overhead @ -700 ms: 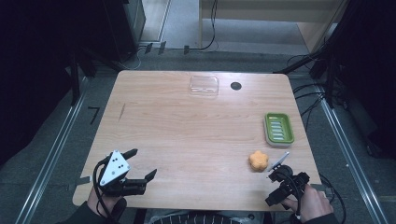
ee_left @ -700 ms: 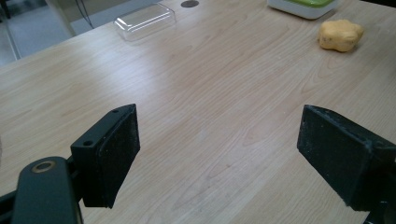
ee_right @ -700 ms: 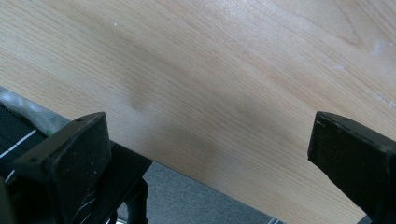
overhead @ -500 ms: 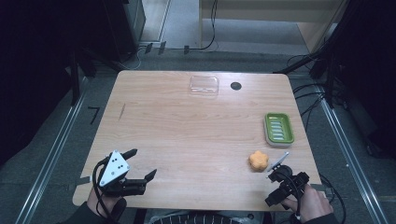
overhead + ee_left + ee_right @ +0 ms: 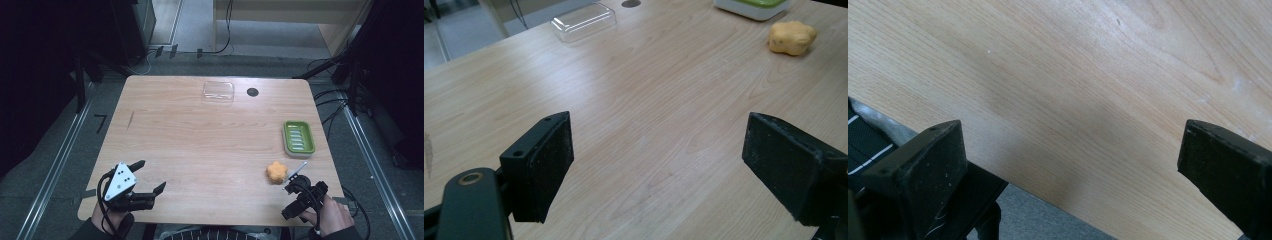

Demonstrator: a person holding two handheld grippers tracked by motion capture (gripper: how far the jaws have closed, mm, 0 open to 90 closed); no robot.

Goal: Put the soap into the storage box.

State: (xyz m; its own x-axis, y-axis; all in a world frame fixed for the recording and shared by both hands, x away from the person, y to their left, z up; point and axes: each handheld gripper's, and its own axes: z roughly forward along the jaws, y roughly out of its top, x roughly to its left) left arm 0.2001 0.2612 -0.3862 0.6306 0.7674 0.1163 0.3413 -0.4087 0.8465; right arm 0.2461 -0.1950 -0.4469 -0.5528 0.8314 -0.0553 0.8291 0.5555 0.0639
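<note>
My left gripper (image 5: 150,176) rests open at the table's front left corner, with a grey three-cornered plate on top. In the left gripper view its gripper (image 5: 669,165) has jaws spread wide over bare wood, with nothing between them. My right gripper (image 5: 288,200) is open at the front right, held by a hand. In the right gripper view its gripper (image 5: 1073,170) spans the table's front edge, also holding nothing. A lumpy orange object (image 5: 276,172) (image 5: 791,37) lies on the wood just beyond the right gripper, apart from it.
A green ribbed soap dish (image 5: 298,137) (image 5: 754,5) sits near the right edge, behind the orange object. A clear plastic lid (image 5: 218,91) (image 5: 584,20) and a small black round hole (image 5: 252,92) are at the far middle. Cables and metal rails run along the floor.
</note>
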